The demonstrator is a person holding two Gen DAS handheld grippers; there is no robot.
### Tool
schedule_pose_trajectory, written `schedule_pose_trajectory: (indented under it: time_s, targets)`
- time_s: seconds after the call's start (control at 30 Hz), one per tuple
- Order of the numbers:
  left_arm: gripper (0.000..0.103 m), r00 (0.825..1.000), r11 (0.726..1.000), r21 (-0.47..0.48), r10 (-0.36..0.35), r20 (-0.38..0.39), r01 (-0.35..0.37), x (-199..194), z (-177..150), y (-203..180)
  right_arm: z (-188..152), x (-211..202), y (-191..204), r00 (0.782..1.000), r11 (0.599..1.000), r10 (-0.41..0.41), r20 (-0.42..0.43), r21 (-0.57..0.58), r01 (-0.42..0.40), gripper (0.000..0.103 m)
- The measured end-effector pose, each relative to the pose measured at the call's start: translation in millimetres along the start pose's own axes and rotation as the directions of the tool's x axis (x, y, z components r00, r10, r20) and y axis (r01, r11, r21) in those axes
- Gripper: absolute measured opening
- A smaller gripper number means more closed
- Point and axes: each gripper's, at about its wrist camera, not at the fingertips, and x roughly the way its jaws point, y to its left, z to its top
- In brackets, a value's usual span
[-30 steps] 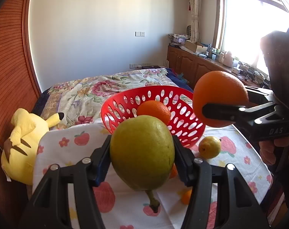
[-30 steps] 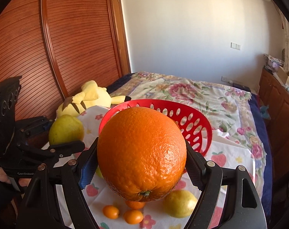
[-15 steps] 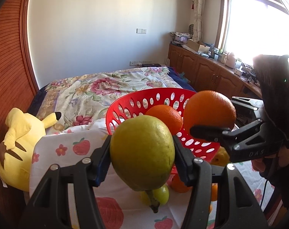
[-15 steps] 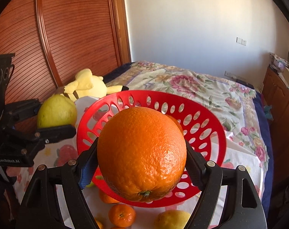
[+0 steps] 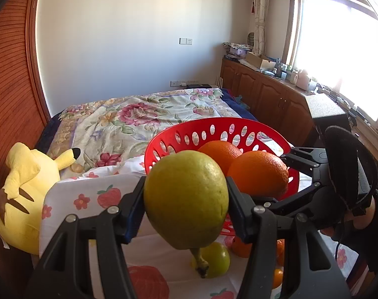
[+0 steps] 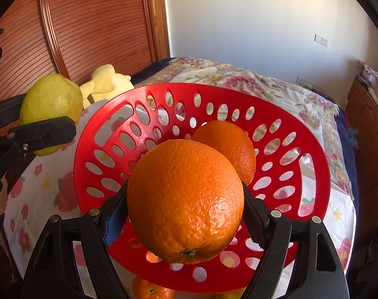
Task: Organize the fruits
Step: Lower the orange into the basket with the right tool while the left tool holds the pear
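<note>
My left gripper (image 5: 186, 199) is shut on a yellow-green pear (image 5: 186, 194), held left of the red perforated basket (image 5: 164, 147). My right gripper (image 6: 185, 206) is shut on a large orange (image 6: 185, 201), held over the basket's near rim (image 6: 89, 149). A second orange (image 6: 228, 147) lies inside the basket. In the left wrist view the held orange (image 5: 258, 174) sits beside the basket's orange (image 5: 218, 152). The pear also shows at the left of the right wrist view (image 6: 49, 102).
Loose fruit lies on the strawberry-print cloth (image 5: 71, 194): a green fruit (image 5: 218, 261), small oranges (image 5: 241, 249) and one under the basket (image 6: 151, 289). A yellow plush toy (image 5: 22, 199) lies at left. A wooden wardrobe (image 6: 89, 25) stands behind it, and cabinets (image 5: 276, 102) at right.
My right gripper has carried the orange forward and down over the basket. My left gripper with the pear has moved closer to the basket's left side.
</note>
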Motion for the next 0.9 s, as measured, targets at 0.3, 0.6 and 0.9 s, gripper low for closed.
schedule_pose_trajectory:
  time_s: [0.3, 0.6, 0.9]
  targets:
    - [0.058, 1.0, 1.0, -0.008, 0.005, -0.01, -0.005, 4.8, -0.5, 2.8, 1.3, 14.9, 7.6, 0.998, 1.0, 0.007, -0.06, -0.015, -0.008, 0.082]
    - [0.058, 1.0, 1.0, -0.01, 0.008, -0.012, -0.008, 4.6, -1.3, 5.1, 1.4, 29.7, 0.4, 0.991, 1.0, 0.007, -0.132, 0.023, -0.004, 0.082]
    - [0.058, 1.0, 1.0, -0.002, 0.006, -0.015, -0.006, 4.4, -2.9, 2.0, 6.5, 38.8, -6.5, 0.98, 0.996, 0.055, -0.19, 0.073, -0.041, 0.083]
